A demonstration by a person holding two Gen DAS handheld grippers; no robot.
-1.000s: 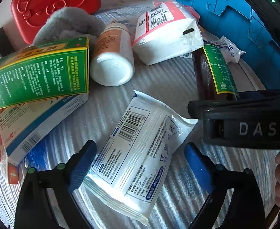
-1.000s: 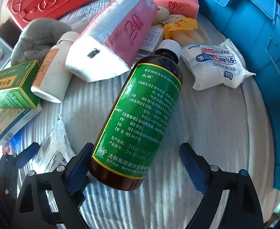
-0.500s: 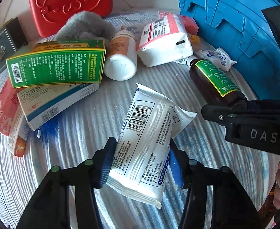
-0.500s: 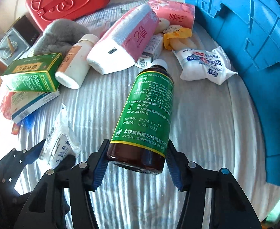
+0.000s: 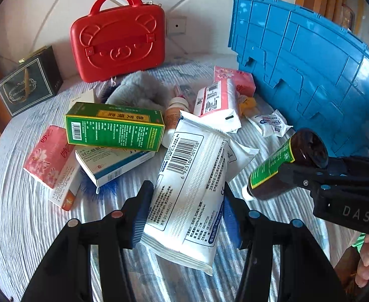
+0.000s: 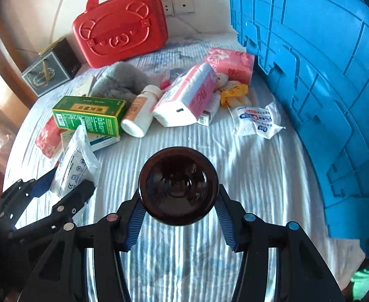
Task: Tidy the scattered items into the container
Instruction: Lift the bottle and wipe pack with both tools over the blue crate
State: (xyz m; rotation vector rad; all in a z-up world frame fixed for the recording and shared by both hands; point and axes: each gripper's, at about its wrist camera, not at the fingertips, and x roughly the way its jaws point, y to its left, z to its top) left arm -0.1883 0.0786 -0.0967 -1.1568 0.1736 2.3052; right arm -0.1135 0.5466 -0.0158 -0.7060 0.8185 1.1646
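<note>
My left gripper (image 5: 187, 201) is shut on a white sealed packet (image 5: 192, 156) with a barcode, lifted clear of the striped cloth (image 5: 21, 226). The packet (image 6: 76, 161) also shows at the left of the right wrist view, in the left gripper (image 6: 58, 196). My right gripper (image 6: 179, 201) holds a brown bottle (image 6: 178, 183) with a green label, base toward the camera and cap pointing down; its jaws are closing, pads pressed on the bottle's sides. In the left wrist view the bottle (image 5: 280, 166) hangs tilted. The blue container (image 6: 322, 75) stands at the right.
On the cloth lie a green box (image 5: 114, 125), a white pill bottle (image 6: 139, 115), pink tissue packs (image 6: 192, 93), a grey plush (image 6: 119, 80) and a small wipes packet (image 6: 254, 120). A red case (image 5: 119, 40) and a dark box (image 5: 26, 85) stand behind. A person's fingers (image 5: 365, 264) show low right.
Both grippers closed, the left on the white packet and the right on the brown bottle, then rose off the cloth. The bottle has tipped end-on toward the right camera.
</note>
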